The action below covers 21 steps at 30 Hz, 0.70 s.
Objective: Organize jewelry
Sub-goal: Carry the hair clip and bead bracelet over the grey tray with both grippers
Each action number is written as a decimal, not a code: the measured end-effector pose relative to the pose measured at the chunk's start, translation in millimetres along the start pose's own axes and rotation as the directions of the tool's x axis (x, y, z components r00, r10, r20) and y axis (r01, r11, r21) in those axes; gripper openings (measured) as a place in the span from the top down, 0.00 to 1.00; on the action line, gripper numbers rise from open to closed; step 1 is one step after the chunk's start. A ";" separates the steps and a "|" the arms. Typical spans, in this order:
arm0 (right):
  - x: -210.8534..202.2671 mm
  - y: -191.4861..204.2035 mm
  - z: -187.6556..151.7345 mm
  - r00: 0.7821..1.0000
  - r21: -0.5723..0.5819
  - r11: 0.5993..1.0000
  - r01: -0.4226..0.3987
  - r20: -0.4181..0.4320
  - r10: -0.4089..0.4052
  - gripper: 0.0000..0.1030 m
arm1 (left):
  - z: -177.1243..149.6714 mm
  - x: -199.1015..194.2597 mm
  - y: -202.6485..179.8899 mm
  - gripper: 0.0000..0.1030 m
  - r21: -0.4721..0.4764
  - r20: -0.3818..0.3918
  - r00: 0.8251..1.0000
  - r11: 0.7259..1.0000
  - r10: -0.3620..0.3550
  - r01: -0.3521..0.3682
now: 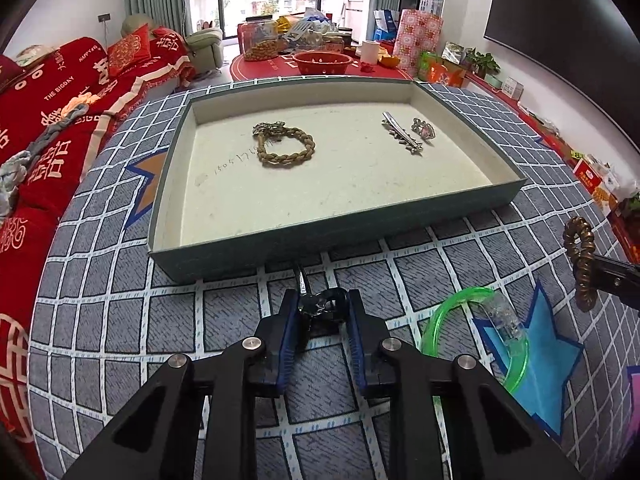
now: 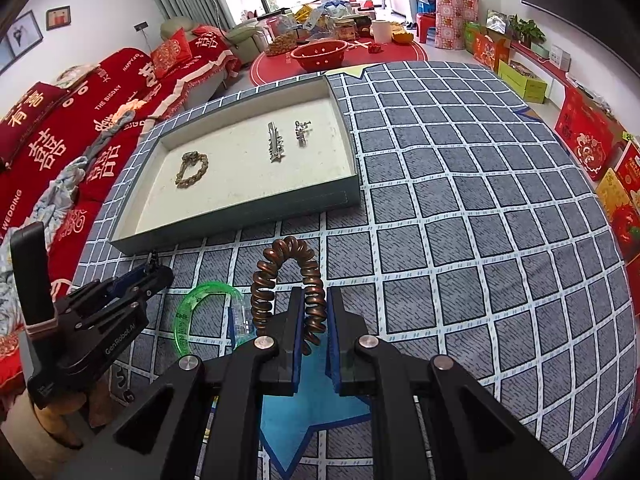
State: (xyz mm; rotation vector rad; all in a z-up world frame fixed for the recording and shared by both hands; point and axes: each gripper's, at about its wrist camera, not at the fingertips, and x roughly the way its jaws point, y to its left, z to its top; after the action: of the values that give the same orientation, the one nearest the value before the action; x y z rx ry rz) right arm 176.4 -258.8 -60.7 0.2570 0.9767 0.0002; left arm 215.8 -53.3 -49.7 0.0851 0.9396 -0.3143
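Down on the checked cloth, just before the tray [image 1: 472, 200], a small dark hair clip [image 1: 320, 305] sits pinched in the left gripper [image 1: 323, 312]; the right gripper [image 2: 314, 322] clamps a coiled brown hair tie [image 2: 280, 276]. Gripped only at the tips, the clip might twist loose when lifted. Its shape is hard to make out

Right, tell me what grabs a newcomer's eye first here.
The shallow tray on the checked mat, holding a braided bracelet at its left and two silver clips at its right. In front of it, the right gripper pinches a coppery spiral hair tie, the left gripper clamps a dark clip, and a green bangle lies between them.
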 end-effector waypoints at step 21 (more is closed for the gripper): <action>-1.8 38.7 86.4 0.998 -0.092 0.995 -0.031 0.054 0.036 0.88 | 64.7 -61.0 37.4 0.64 -0.021 0.129 0.991 0.999 -0.024 0.027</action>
State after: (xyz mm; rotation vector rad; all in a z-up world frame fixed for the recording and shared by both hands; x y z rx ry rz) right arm 250.7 -240.2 -4.9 0.1887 0.9147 0.0674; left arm 244.1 -17.2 35.1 0.0318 0.8169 -0.3288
